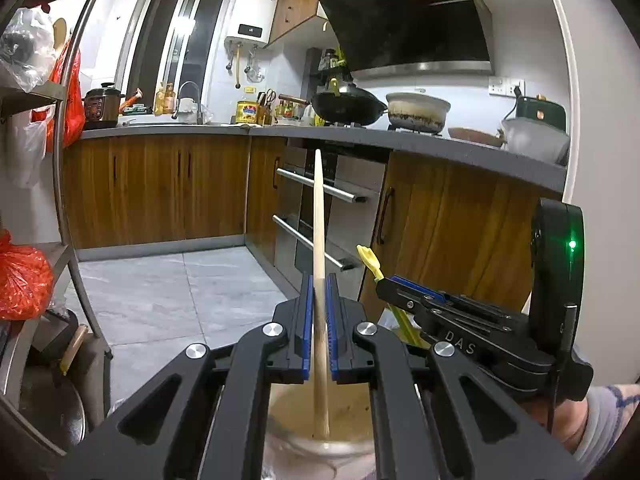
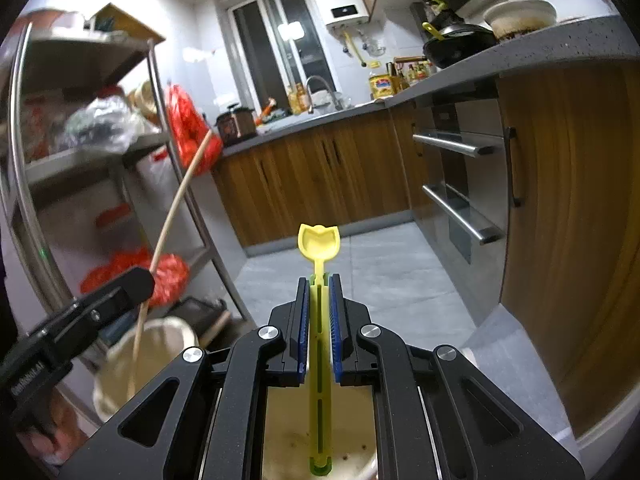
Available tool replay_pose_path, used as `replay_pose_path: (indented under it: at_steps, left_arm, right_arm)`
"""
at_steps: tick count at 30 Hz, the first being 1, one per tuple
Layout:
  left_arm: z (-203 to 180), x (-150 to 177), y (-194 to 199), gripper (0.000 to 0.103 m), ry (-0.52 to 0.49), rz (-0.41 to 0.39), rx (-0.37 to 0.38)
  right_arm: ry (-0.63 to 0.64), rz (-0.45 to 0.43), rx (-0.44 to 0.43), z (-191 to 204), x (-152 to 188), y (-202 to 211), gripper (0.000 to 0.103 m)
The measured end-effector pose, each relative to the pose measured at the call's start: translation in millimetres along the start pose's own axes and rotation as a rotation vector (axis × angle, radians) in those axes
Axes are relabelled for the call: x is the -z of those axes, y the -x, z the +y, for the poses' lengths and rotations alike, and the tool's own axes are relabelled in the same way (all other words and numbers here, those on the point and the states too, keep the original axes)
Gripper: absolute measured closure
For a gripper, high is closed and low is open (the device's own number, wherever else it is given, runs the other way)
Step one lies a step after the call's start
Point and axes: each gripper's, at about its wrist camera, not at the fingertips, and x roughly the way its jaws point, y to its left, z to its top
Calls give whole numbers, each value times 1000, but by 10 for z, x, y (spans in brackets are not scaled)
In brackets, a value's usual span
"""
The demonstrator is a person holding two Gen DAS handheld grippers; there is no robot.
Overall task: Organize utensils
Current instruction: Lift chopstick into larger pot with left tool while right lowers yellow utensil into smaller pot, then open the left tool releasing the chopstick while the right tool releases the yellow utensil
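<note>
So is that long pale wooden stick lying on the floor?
No, the left gripper holds the long pale wooden stick upright.

I'm looking into a home kitchen: an L-shaped grey stone counter [image 1: 360,136] over brown wood-grain cabinet doors [image 1: 160,192], a black wok [image 1: 346,106] and a white scorched casserole pot [image 1: 418,112] on the hob under a black slanted range hood [image 1: 408,16], a white wall-mounted water heater [image 1: 252,16], and a steel sink tap [image 1: 190,98].

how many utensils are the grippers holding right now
2: a wooden stick clamped in the left gripper, and a yellow plastic spoon clamped in the right gripper. Others may be hidden.
</note>
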Motion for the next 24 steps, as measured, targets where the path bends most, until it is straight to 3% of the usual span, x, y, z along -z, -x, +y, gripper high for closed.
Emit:
replay_pose_path:
  at_steps: [18,23,24]
  left_arm:
    - [-124,87,107,97,-30,98,-55]
    - [-119,77,152,93,-20,96,-60]
    - [-117,77,166,89,-18,95,-61]
  right_arm:
    - [50,85,-1,31,179,301,92]
    - [56,75,3,41,162,360,80]
    - [58,72,5,37,151,380,79]
